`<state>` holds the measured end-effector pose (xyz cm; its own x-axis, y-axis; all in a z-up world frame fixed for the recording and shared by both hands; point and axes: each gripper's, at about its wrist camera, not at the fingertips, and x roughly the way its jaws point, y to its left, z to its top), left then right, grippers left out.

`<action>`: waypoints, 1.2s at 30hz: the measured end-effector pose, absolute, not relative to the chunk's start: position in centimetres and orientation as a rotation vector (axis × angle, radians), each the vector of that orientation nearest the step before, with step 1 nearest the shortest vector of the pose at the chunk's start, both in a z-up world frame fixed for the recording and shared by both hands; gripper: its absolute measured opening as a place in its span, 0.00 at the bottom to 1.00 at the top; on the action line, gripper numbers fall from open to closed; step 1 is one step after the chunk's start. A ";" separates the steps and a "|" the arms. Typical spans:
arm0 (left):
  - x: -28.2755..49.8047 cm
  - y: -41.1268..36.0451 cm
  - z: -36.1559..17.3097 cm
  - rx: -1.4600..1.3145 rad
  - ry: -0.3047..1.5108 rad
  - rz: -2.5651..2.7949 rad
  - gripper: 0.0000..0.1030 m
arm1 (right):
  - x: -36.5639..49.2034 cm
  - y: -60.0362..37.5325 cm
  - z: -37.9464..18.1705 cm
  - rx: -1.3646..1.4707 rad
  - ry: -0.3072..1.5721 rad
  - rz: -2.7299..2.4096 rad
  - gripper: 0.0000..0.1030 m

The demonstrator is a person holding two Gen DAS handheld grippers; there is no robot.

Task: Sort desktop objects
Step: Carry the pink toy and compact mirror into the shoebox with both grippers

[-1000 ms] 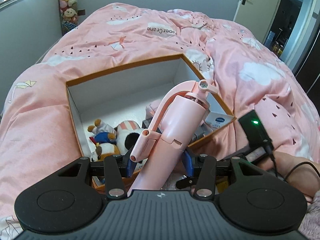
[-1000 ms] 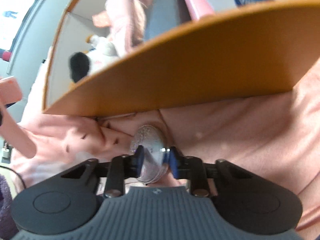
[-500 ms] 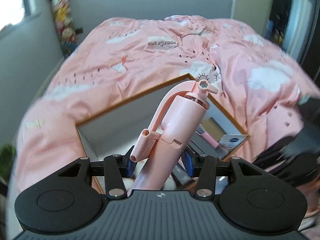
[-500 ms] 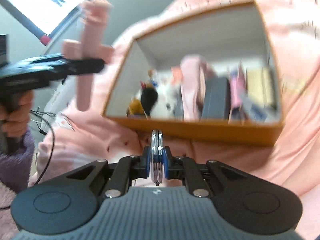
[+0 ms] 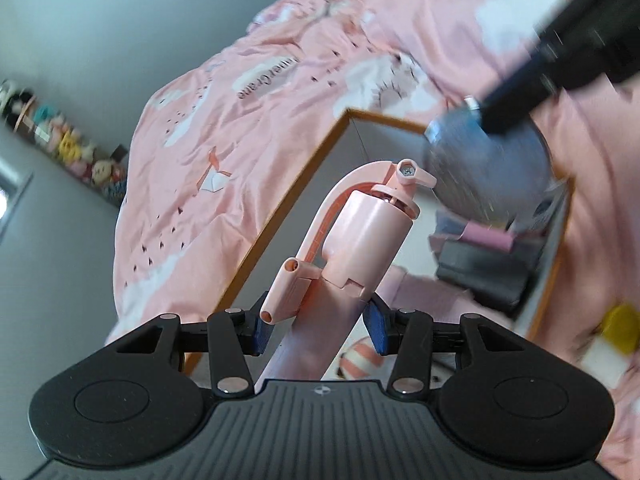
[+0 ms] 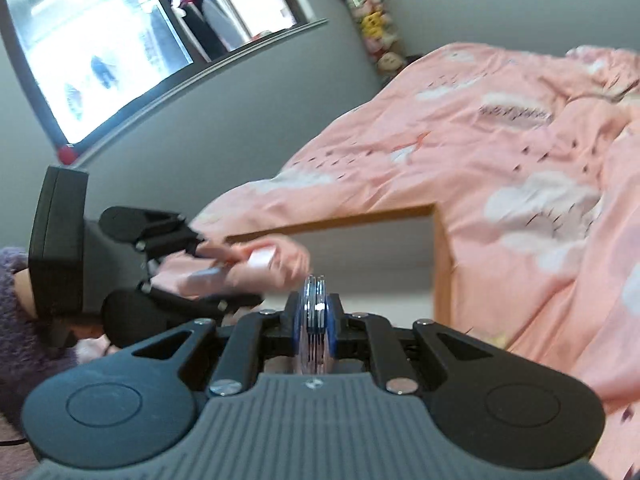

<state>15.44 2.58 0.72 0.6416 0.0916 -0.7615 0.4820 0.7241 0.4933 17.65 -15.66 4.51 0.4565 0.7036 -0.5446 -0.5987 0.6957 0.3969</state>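
Observation:
My left gripper (image 5: 318, 326) is shut on a pink handheld device (image 5: 360, 248) shaped like a small extinguisher, held above the open orange-edged box (image 5: 280, 216). My right gripper (image 6: 315, 316) is shut on a round silver compact mirror (image 6: 314, 328), seen edge-on. In the left wrist view the mirror (image 5: 488, 172) hangs blurred over the box's far right part, gripped by the right gripper. In the right wrist view the left gripper (image 6: 192, 268) with the pink device (image 6: 248, 264) is at the left, over the box (image 6: 440, 256).
Inside the box lie a dark case (image 5: 484, 276), a pink bar (image 5: 486, 238), a striped plush (image 5: 358, 360) and pink cloth. The box sits on a pink cloud-print duvet (image 5: 240, 128). Yellow and white items (image 5: 616, 336) lie right of the box. Grey wall and window (image 6: 100, 48) at left.
Both grippers have risen and swung over the box. The right gripper carried the mirror from beside the box's front wall to above its interior. The left view has tilted.

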 end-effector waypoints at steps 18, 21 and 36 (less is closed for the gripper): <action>21.6 5.4 -6.3 0.742 1.019 -0.258 0.53 | 24.5 -11.1 -0.2 0.039 0.784 0.734 0.13; 21.9 5.9 -7.1 0.730 1.050 -0.261 0.53 | 24.9 -10.7 -0.8 0.030 0.799 0.728 0.13; 22.1 7.2 -8.9 0.689 1.111 -0.263 0.56 | 25.3 -9.9 -1.9 0.023 0.833 0.710 0.13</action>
<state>22.09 7.25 -8.86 0.4390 0.1381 -0.8878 0.5208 0.7660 0.3767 25.31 -9.89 -1.86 0.4581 0.5853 -0.6690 -0.5681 0.7717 0.2861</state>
